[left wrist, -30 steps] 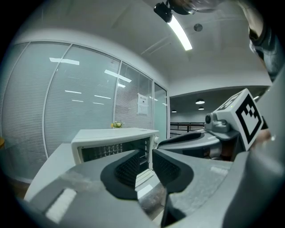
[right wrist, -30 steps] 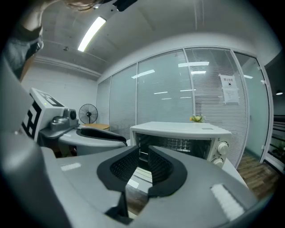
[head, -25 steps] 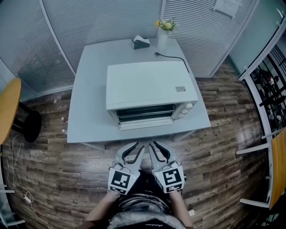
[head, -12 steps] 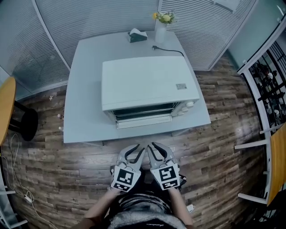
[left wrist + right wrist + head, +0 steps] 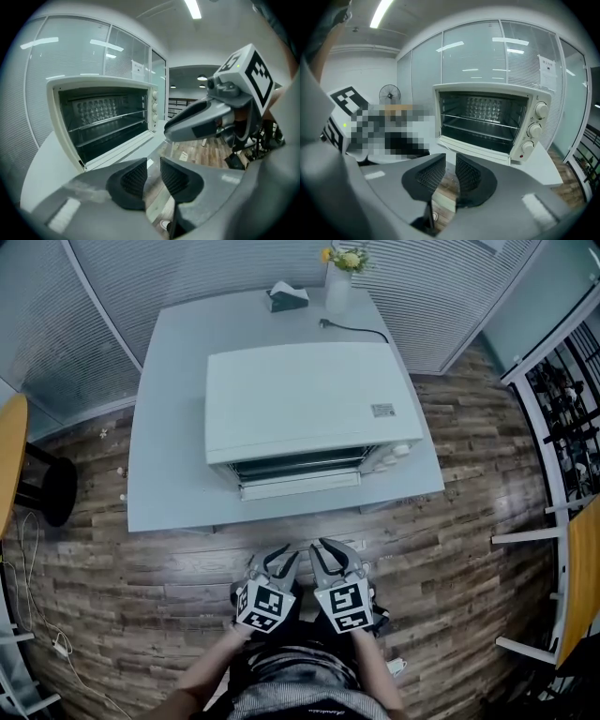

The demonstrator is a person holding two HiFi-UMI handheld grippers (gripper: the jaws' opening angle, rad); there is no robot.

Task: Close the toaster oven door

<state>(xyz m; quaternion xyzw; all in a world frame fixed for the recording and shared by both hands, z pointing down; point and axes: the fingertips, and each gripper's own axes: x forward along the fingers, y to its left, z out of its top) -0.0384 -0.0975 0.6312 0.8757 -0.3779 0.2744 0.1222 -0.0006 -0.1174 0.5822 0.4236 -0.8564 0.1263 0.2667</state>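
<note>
Left gripper (image 5: 280, 557): jaws a narrow gap apart, nothing between, and it has dropped lower and back toward the person over the last second, so the toaster oven (image 5: 300, 399) sits ahead, above and a bit left of it. Right gripper (image 5: 324, 552), just beside it: same small gap, empty, also sunk, with the oven ahead, above and slightly right. The door (image 5: 300, 486) still hangs down open on the table (image 5: 169, 474), well apart from both claws, so closing likely hasn't started.
</note>
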